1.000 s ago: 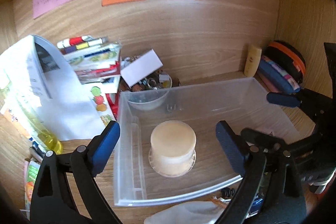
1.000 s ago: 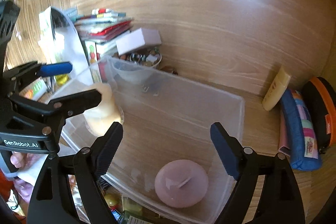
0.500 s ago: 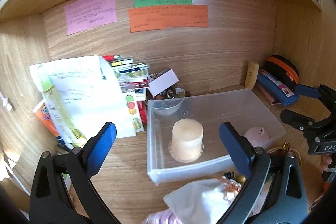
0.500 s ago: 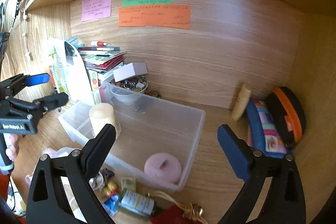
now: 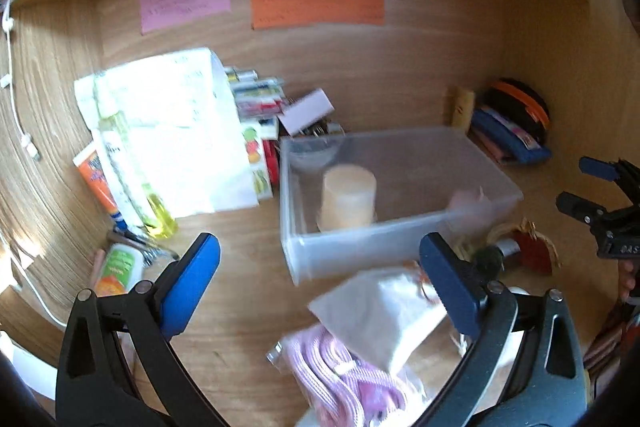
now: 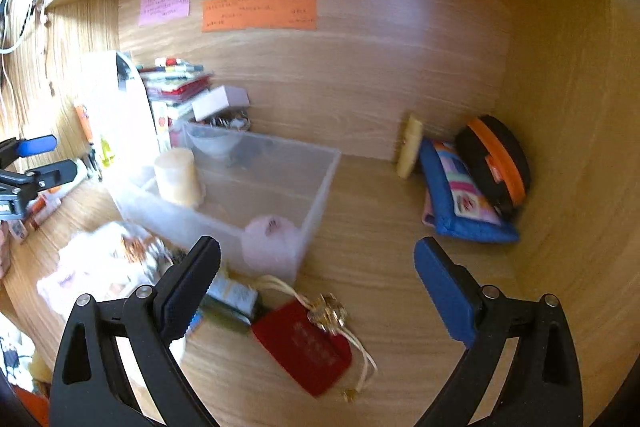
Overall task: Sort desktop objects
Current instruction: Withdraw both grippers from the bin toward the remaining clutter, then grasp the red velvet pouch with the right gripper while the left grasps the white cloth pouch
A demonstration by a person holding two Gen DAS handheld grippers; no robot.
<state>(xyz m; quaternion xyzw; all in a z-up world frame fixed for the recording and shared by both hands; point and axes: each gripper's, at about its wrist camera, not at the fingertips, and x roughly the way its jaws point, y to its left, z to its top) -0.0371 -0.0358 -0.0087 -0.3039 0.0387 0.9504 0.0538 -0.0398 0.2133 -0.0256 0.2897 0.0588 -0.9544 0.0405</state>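
Left wrist view: the left gripper [image 5: 320, 275] hangs above the counter [image 5: 248, 291] with its jaws wide apart and nothing between them. Beyond it stands a clear plastic bin [image 5: 384, 247] holding a cream candle [image 5: 349, 195] upright near its left end and a pink candle [image 5: 466, 201] at its right end, blurred here. In front of the bin lie a white pouch [image 5: 380, 311] and a packet of pink cord [image 5: 344, 367], both unsorted. The right gripper [image 5: 600, 187] shows at the far right, jaws apart.

Right wrist view: the right gripper [image 6: 316, 283] is also spread open and empty, over a red pouch [image 6: 304, 343] with a gold tassel and a small dark bottle [image 6: 232, 303], probably a cosmetic item, though blur hides the label. The same bin [image 6: 316, 195] holds both candles [image 6: 178, 177].

My reading is that the sorting is partly done: two candles are binned, while the pouches, cord and bottle in front wait to be picked up.
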